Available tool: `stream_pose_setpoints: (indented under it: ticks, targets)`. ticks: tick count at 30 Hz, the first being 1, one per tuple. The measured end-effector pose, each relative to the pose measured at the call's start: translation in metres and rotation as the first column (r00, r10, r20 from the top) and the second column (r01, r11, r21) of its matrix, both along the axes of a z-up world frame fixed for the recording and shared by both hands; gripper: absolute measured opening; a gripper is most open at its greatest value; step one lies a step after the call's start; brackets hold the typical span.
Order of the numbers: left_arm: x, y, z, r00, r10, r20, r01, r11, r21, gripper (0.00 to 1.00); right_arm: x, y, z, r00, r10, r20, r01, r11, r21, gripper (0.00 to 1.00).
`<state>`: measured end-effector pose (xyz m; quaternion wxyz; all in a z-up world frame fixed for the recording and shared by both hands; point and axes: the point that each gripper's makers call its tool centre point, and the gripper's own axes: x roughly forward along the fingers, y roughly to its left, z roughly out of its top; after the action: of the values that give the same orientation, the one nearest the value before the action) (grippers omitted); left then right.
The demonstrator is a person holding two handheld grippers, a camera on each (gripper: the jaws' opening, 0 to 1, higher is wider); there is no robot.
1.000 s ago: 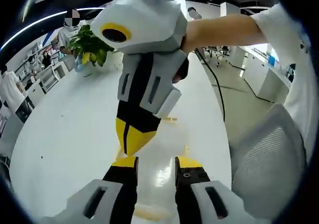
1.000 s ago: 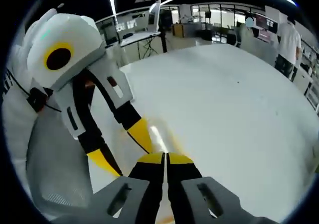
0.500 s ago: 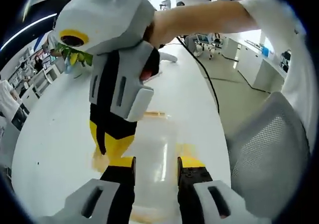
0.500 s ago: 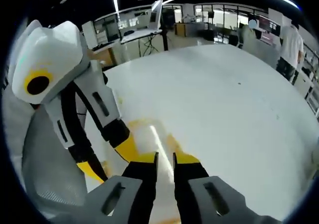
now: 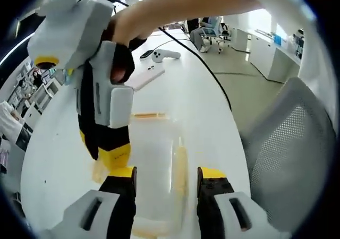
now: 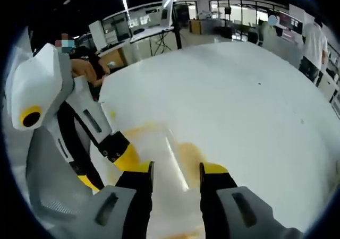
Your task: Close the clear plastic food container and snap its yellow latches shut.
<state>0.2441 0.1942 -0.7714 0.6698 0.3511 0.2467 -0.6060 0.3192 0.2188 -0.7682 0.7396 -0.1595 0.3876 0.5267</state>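
Yellow tips cap the left claw (image 5: 166,174), whose jaws stand apart with nothing between them but open air above the clear plastic box (image 5: 156,159). That box lies on the white bench (image 5: 64,143) straight ahead of the jaws, its yellow latches (image 5: 180,164) showing along its edges. Just to the left of the box the right claw (image 5: 109,154) points down, its tip close by the box's left side; whether it touches is unclear. Beyond, a white game controller (image 5: 162,53) lies further up the bench, and a grey mesh chair (image 5: 289,159) stands off to the right.

From the right claw (image 6: 175,170), jaws parted and holding nothing, the box (image 6: 159,148) sits right ahead, with the left claw (image 6: 125,159) beside it.
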Motion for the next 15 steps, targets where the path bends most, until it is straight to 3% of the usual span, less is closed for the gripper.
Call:
stream_pose_setpoints:
  ticks: [4,7,10,15]
  targets:
    - [-0.003,0.002,-0.001,1.000,-0.012,0.016,0.012,1.000,0.001,0.41,0.000,-0.001,-0.003,0.999,0.026,-0.030,-0.026,1.000,-0.010,0.38]
    - [-0.004,0.002,-0.002,0.998,-0.030,0.047,0.029,0.999,0.013,0.42,-0.005,0.001,-0.003,0.994,0.100,-0.048,-0.100,0.995,-0.013,0.38]
    - [-0.005,0.003,-0.004,0.991,-0.066,0.117,0.060,0.997,0.052,0.42,-0.008,-0.002,-0.006,0.980,0.191,-0.064,-0.196,0.978,-0.077,0.37]
    - [-0.006,0.003,-0.007,0.986,-0.077,0.147,0.068,0.995,0.067,0.44,-0.011,0.002,-0.007,0.964,0.243,-0.109,-0.254,0.962,-0.098,0.34]
